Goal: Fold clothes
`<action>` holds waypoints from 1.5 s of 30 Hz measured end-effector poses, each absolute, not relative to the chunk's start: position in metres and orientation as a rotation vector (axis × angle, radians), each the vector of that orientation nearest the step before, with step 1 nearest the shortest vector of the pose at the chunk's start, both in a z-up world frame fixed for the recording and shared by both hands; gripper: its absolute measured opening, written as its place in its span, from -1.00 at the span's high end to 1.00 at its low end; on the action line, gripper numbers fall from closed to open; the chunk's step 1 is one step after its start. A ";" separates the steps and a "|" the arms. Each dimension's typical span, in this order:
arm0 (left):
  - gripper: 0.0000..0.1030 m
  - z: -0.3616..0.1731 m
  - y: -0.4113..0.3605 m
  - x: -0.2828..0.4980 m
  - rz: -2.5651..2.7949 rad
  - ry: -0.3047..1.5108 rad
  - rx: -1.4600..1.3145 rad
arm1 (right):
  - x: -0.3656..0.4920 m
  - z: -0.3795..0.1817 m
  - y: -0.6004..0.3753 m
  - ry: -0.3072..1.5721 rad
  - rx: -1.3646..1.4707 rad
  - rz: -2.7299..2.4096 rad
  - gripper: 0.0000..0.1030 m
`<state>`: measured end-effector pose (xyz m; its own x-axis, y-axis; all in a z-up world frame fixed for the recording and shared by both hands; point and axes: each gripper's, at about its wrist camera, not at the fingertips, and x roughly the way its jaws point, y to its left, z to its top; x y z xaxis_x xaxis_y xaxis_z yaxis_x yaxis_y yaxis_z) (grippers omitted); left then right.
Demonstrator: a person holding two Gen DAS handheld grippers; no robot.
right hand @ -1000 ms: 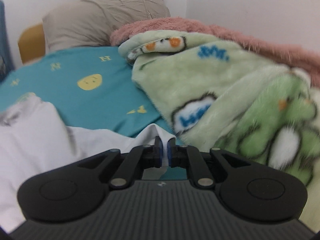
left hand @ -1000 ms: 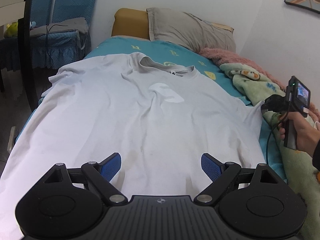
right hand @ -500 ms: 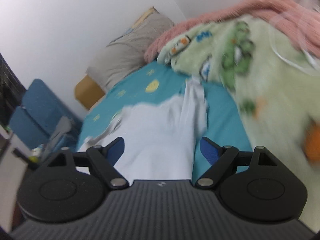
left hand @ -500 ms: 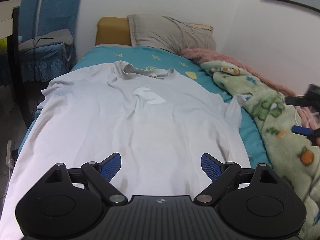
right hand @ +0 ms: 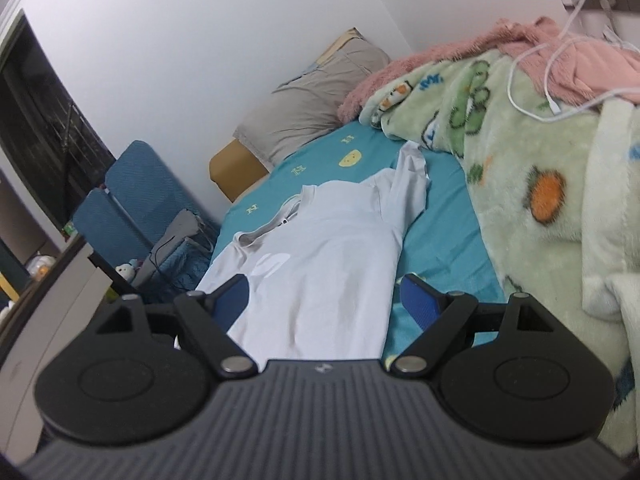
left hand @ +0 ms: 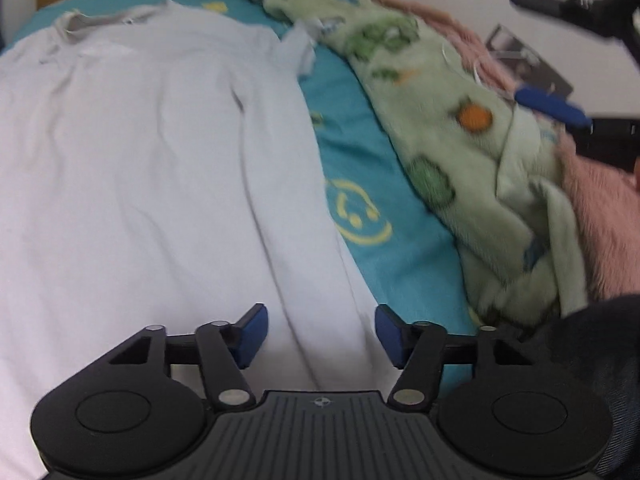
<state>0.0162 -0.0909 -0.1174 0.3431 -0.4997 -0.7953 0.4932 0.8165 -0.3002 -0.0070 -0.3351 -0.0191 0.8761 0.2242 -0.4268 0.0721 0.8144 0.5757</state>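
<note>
A white T-shirt (left hand: pixel 140 160) lies spread face up on the teal bed sheet (left hand: pixel 380 184), collar toward the pillows; it also shows in the right wrist view (right hand: pixel 332 272). Its right sleeve (right hand: pixel 408 184) lies crumpled beside the green blanket. My left gripper (left hand: pixel 320 336) is open and empty, low over the shirt's right side near the hem. My right gripper (right hand: pixel 324 300) is open and empty, held high above the bed; it shows blurred at the right edge of the left wrist view (left hand: pixel 560 56).
A green cartoon blanket (right hand: pixel 540 184) and a pink blanket (right hand: pixel 560 48) are piled along the bed's right side, with a white charging cable (right hand: pixel 532 76) on them. A grey pillow (right hand: pixel 312 96) lies at the head. A blue chair (right hand: pixel 132 208) stands left of the bed.
My right gripper let go of the right sleeve, opened and rose above the bed. My left gripper moved down and right toward the shirt's right edge. The sleeve now lies crumpled.
</note>
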 end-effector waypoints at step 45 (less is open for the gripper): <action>-0.64 -0.086 0.006 0.074 -0.281 0.872 -0.247 | 0.231 -0.181 -0.411 0.554 1.219 -0.110 0.10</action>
